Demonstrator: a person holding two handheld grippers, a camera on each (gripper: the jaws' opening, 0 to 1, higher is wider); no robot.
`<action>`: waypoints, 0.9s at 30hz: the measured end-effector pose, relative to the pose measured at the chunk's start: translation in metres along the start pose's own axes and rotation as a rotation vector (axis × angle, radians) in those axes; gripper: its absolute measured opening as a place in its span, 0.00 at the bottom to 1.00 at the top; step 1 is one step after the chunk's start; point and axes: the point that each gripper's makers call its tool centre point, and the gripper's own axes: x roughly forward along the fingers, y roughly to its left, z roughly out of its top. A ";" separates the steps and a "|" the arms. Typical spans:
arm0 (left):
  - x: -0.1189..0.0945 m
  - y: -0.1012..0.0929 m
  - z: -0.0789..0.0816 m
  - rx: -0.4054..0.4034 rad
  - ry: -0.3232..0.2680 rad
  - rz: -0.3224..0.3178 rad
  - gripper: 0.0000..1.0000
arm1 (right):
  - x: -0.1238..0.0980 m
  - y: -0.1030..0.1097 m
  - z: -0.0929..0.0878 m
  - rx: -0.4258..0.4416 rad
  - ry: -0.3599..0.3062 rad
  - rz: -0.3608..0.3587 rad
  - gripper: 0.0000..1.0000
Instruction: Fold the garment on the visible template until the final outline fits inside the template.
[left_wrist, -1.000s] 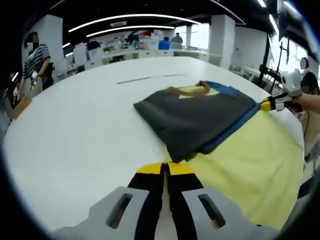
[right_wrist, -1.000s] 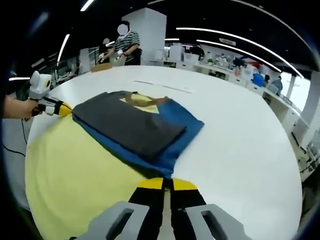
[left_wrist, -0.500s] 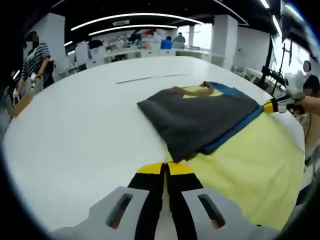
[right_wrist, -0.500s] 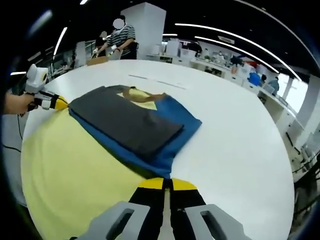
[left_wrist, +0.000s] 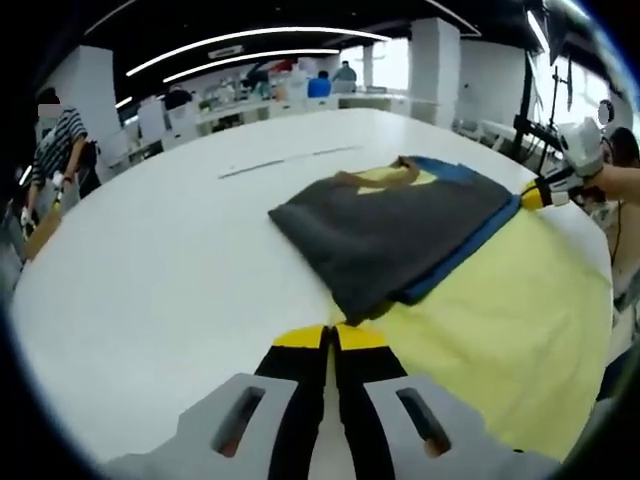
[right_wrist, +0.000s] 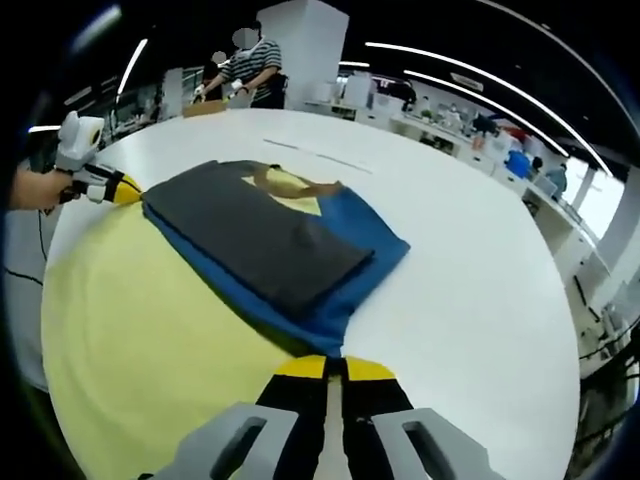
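Mid-fold: garment corners being pinched at both ends, fold not yet finished.

The garment (left_wrist: 400, 235), grey over blue, is being held folded partly on the yellow template (left_wrist: 500, 340), its far side overhanging onto the white table (left_wrist: 150, 270). The left gripper (left_wrist: 330, 338) is seen with jaws closed together on the near corner just ahead of its tips; the right gripper (right_wrist: 330, 368) likewise, jaws pressed shut at the blue hem. Judged next: the overhanging half needs carrying back over the template.
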 end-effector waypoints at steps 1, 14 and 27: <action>-0.002 0.001 0.001 -0.025 -0.004 -0.006 0.01 | -0.001 -0.001 0.000 0.008 -0.001 0.003 0.06; -0.034 -0.009 0.009 -0.030 -0.059 -0.105 0.27 | -0.038 0.011 0.006 0.114 -0.057 0.127 0.53; -0.074 -0.058 0.000 0.049 -0.052 -0.298 0.50 | -0.080 0.057 0.000 0.079 -0.029 0.285 0.80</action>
